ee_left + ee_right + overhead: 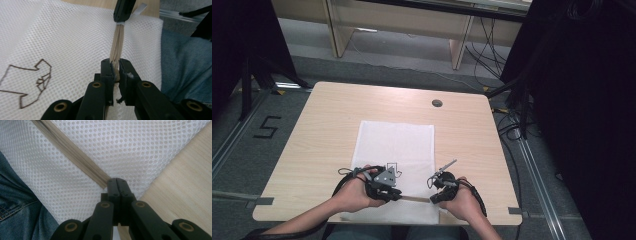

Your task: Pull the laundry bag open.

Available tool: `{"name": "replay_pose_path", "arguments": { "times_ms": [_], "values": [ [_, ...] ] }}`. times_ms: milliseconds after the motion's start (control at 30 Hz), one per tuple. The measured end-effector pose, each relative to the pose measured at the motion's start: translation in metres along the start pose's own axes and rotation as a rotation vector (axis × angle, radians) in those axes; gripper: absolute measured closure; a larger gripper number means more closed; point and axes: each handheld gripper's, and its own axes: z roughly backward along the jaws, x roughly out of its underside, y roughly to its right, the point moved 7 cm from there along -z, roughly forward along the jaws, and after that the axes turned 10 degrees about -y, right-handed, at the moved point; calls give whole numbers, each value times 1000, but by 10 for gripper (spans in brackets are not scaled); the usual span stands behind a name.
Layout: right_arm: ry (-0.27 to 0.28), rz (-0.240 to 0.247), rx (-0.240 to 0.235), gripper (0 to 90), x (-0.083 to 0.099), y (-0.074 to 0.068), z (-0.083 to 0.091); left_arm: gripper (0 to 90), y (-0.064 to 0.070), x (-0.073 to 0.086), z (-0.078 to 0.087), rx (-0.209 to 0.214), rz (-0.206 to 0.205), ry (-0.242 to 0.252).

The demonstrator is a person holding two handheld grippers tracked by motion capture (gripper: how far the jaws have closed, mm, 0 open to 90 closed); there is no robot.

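A white mesh bag [394, 142] lies flat on the table, with a beige zipper [414, 198] running along its near edge. My left gripper [399, 196] is at the zipper's left part, and in the left gripper view it [115, 62] is shut on the beige zipper [117, 42]; I cannot tell if a slider is in the jaws. My right gripper [432, 199] is at the zipper's right end. In the right gripper view it [117, 180] is shut on the end of the zipper [70, 150], where the mesh [130, 145] meets the table [180, 190].
A brown outline logo [30, 85] is printed on the mesh near my left gripper. The person's jeans [185, 62] lie just past the table's near edge. A round cable hole [437, 103] sits at the far side of the wooden table [327, 125].
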Motion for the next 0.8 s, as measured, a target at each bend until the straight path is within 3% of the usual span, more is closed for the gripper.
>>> {"name": "replay_pose_path", "arguments": {
  "times_ms": [100,267,300,367,400,433,567,633,667,700,800],
  "values": [
    [-5,-17,-18,900,1,-2,0,820,0,2,-1,-6,-17,-19],
    [-4,-5,-13,900,0,0,0,820,-2,3,-1,-12,-27,-35],
    [-3,-4,-13,900,0,0,0,820,-1,2,-1,3,-5,-20],
    [4,7,-9,900,0,1,0,820,-1,2,-1,1,-7,-21],
    [5,11,-7,900,0,2,0,820,-3,3,0,-8,-39,-34],
    [2,7,-11,900,0,1,0,820,-1,3,-1,2,-13,-29],
    [-5,1,-17,900,1,0,0,820,-4,4,1,2,-21,-32],
    [-5,-1,-17,900,0,0,0,820,-4,4,1,17,5,-18],
    [-5,-1,-19,900,1,0,0,820,-6,5,1,7,-22,-32],
    [-8,-5,-21,900,1,0,0,820,-5,5,1,12,-3,-29],
    [-5,-2,-18,900,0,0,0,820,-5,5,1,15,-4,-34]
  ]
}}
